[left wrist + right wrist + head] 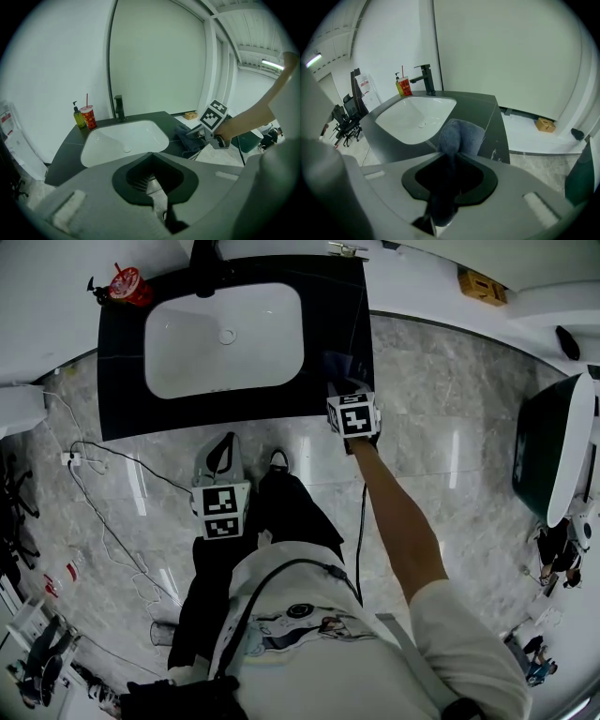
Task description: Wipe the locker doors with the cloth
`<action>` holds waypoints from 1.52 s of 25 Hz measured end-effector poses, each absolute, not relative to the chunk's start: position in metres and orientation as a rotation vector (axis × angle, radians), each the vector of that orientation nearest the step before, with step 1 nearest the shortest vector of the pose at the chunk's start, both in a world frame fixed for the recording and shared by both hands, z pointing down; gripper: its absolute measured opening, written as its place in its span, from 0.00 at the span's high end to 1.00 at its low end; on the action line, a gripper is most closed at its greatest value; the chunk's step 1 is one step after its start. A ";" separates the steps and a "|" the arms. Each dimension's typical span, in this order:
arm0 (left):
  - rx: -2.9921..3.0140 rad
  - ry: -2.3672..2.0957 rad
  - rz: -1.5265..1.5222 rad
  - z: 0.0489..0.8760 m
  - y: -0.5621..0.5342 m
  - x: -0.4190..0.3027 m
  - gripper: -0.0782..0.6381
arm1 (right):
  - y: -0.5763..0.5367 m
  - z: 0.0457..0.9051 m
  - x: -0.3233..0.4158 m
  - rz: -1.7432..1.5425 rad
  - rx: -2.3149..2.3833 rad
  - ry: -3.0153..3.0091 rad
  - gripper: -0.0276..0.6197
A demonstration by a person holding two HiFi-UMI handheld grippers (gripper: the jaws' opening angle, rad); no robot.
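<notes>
**Cloth pinched at the counter's corner**

The cloth (459, 133), blue-grey and bunched into a thick fold, lies on the right front part of the black counter (122, 381), to the right of the white sink (225, 338). In the right gripper view its long axis runs from the bottom centre of the frame up to the middle. The near end is drawn into a narrow dark strand, and the far end swells into a rounded hump resting on the counter top.

The right gripper (348, 390) sits at the upper middle of the head view, at the counter's front edge, pointing toward the wall. Its jaws stand partly closed and pinch the near end of the cloth, which fills the gap between them.

The left gripper (221, 451) hangs lower in the head view, left of centre, over the marble floor (450, 409) beside the person's legs. Its jaws are drawn together with nothing between them. It points toward the sink and touches nothing.

A red cup (129, 284) stands at the counter's far left corner, and a black faucet (425, 77) rises behind the sink.
</notes>
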State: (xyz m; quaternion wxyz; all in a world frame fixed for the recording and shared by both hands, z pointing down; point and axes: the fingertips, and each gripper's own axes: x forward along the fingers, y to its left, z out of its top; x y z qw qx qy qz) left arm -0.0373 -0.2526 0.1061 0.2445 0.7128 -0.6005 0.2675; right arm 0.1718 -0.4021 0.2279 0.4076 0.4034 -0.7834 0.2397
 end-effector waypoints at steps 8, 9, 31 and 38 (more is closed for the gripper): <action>1.949 -1.673 0.694 0.099 -0.221 -0.047 0.89 | -0.358 0.190 0.172 0.579 1.074 -2.070 0.85; 1.955 -1.676 0.689 0.098 -0.216 -0.047 0.89 | -0.352 0.187 0.173 0.572 1.079 -2.076 0.85; 1.984 -1.711 0.639 0.109 -0.053 -0.065 0.89 | -0.188 0.151 0.187 0.445 1.138 -2.128 0.84; 1.901 -1.756 0.631 0.144 -0.040 -0.063 0.89 | -0.179 0.173 0.201 0.411 1.093 -2.204 0.84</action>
